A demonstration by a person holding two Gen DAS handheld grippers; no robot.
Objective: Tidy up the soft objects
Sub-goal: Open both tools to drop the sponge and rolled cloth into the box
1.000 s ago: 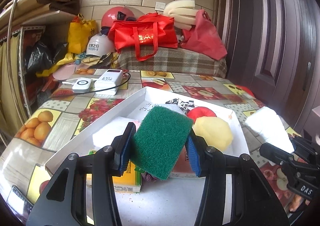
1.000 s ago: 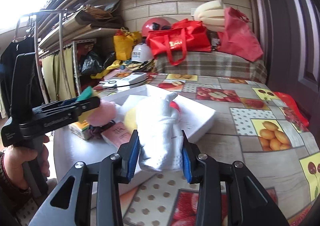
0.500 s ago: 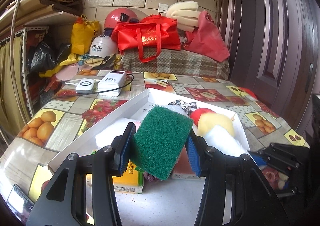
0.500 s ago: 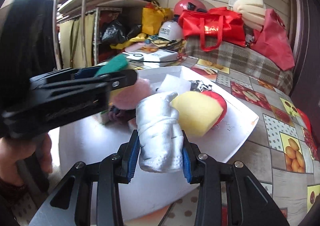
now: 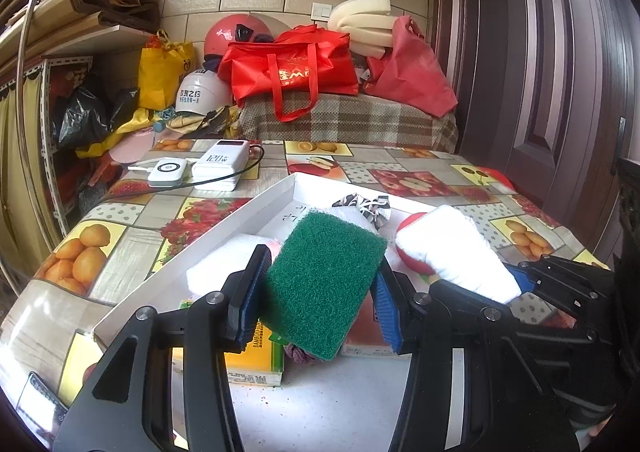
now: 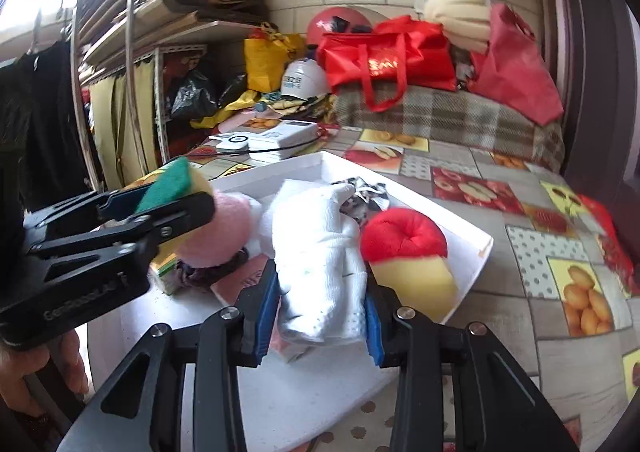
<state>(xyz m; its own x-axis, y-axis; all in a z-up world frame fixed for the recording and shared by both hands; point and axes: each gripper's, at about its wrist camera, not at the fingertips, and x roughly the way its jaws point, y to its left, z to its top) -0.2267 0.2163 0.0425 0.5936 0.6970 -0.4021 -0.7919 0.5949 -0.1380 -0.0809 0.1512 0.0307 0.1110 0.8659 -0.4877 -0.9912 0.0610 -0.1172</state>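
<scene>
My left gripper (image 5: 318,298) is shut on a green scouring sponge (image 5: 326,278), held above the near end of a white tray (image 5: 236,217). In the right wrist view that sponge (image 6: 170,183) shows a yellow back. My right gripper (image 6: 320,312) is shut on a rolled white cloth (image 6: 322,256), which hangs over the tray (image 6: 474,238) beside the left gripper (image 6: 132,207). The cloth (image 5: 456,252) and the right gripper (image 5: 516,284) appear at the right of the left wrist view. In the tray lie a red and yellow plush (image 6: 406,256), a pink fluffy item (image 6: 224,232) and a black-and-white fabric piece (image 6: 362,187).
A yellow-green box (image 5: 254,358) and a reddish packet (image 5: 364,336) lie in the tray's near end. Two white power banks (image 5: 214,169) with a black cable sit on the fruit-print tablecloth (image 5: 404,179) behind. Red bags (image 5: 292,65), helmets and shelves crowd the back. A hand (image 6: 38,376) holds the left gripper.
My right gripper has carried the white cloth leftward from the table's side to over the tray, close beside the left gripper. The left gripper and green sponge stayed put.
</scene>
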